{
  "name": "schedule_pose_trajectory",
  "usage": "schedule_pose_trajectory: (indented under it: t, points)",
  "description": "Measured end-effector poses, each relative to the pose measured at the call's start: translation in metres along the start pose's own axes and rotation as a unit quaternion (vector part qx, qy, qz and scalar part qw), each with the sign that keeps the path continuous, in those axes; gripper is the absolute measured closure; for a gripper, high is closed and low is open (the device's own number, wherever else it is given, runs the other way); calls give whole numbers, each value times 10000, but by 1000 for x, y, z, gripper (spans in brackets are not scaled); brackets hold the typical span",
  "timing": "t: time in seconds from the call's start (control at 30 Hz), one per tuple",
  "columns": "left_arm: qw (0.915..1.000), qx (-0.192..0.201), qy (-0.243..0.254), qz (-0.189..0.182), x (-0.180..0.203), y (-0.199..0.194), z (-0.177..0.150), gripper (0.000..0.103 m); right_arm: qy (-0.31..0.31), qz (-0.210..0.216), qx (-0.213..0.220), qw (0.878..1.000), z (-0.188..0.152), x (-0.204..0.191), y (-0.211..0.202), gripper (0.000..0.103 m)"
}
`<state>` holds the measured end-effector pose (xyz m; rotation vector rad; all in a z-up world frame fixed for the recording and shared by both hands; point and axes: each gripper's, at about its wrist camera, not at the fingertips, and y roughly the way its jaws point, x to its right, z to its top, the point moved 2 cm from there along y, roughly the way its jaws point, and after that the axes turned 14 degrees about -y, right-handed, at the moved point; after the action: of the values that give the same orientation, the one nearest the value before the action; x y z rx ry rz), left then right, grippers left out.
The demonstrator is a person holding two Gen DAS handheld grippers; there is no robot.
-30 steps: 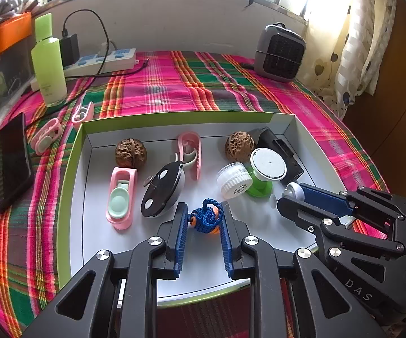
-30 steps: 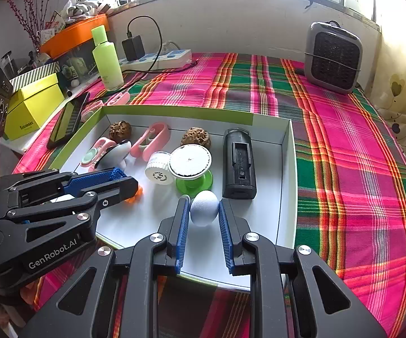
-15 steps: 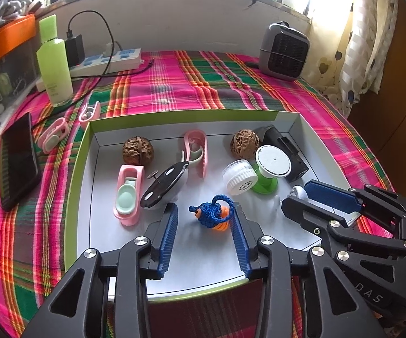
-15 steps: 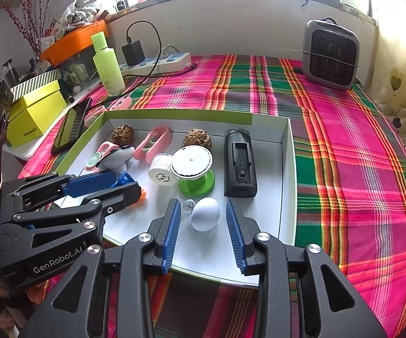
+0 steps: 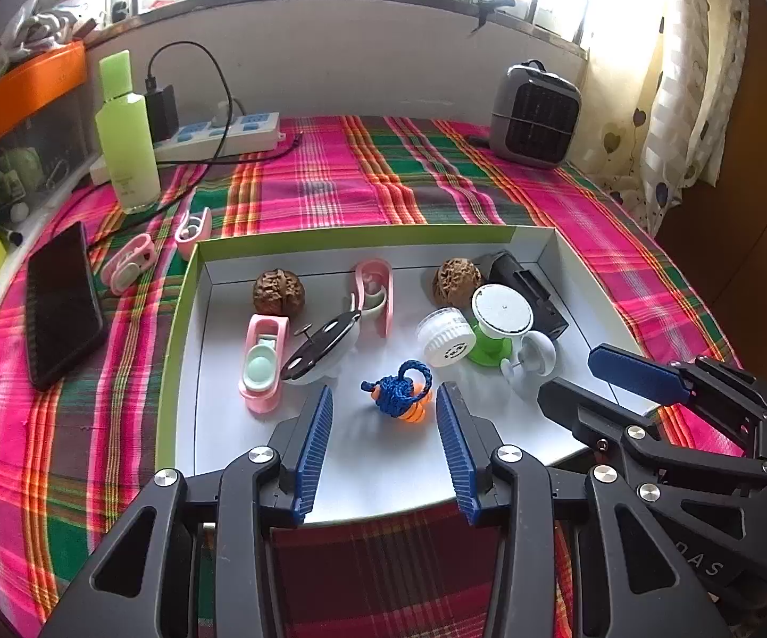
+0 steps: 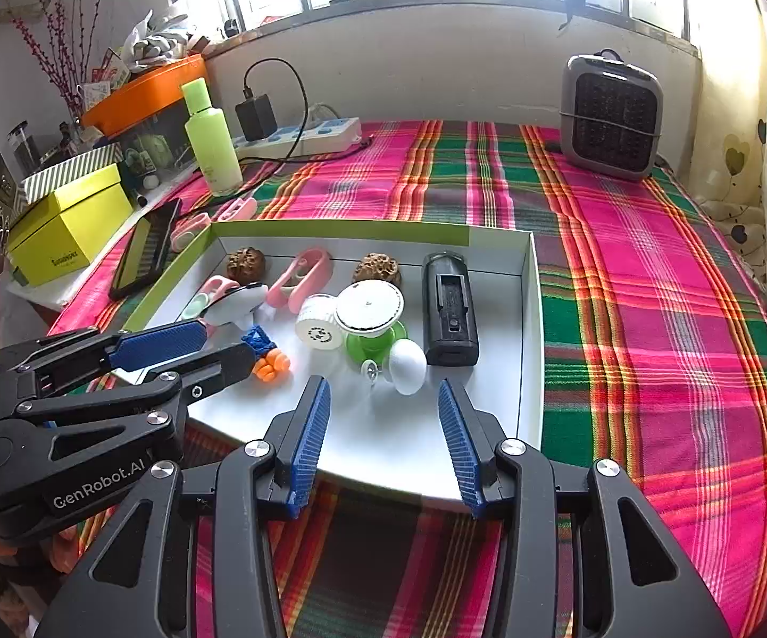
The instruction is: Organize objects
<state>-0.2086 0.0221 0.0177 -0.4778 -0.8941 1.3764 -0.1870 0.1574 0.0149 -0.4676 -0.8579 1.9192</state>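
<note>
A white tray with a green rim [image 5: 181, 319] [image 6: 535, 319] holds several small things. A blue knotted toy with orange beads [image 5: 399, 399] [image 6: 266, 356] lies on its floor between the jaws of my left gripper [image 5: 383, 391] [image 6: 226, 343]. Those jaws are opening and the pads do not touch the toy. A white egg-shaped knob [image 6: 407, 367] [image 5: 535, 356] lies just beyond the tips of my right gripper [image 6: 383, 384] [image 5: 569, 375]. Its jaws are opening too, with nothing pressed between them.
Two walnuts [image 5: 278, 291], pink clips [image 5: 374, 292], a white cap [image 5: 446, 337], a green-footed disc [image 5: 500, 319] and a black device [image 6: 450, 308] share the tray. Outside it are a phone [image 5: 61, 303], a green bottle [image 5: 125, 133], a power strip [image 5: 224, 135] and a heater [image 6: 612, 117].
Both grippers have let go. The left one was shut on the blue knotted toy and the right one on the white egg; both pairs of jaws now stand apart from them.
</note>
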Motion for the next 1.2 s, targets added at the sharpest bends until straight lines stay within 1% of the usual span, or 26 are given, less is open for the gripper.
schedule_pose_trajectory:
  t: [0.17,0.27,0.37,0.47,0.57,0.67,0.9,1.03,1.2]
  points:
    - [9997,205,50,153,1,-15,-6,64,-73,-133,102,9998,-2,-6,-12,59]
    - [9996,237,-35,127,-1,-23,-9,64,-86,-227,141,9996,-4,-8,-19,59]
    - [9988,402,34,278,-1,-32,-14,64,-90,-249,179,9995,-8,-11,-25,59]
    - [9989,414,0,220,-1,-41,-19,64,-118,-309,187,9993,-12,-16,-30,59]
    - [9981,512,-3,335,-2,-48,-26,64,-104,-363,181,9991,-18,-20,-36,59]
    - [9982,482,-11,349,-2,-52,-35,64,-96,-325,156,9993,-25,-25,-42,59]
    - [9981,384,99,476,0,-55,-61,64,-94,-418,54,9991,-44,-32,-47,59]
    - [9983,267,89,502,1,-52,-74,64,-69,-448,-110,9989,-55,-34,-44,59]
    - [9977,164,1,663,-3,-48,-86,64,-111,-546,-303,9980,-65,-37,-39,59]
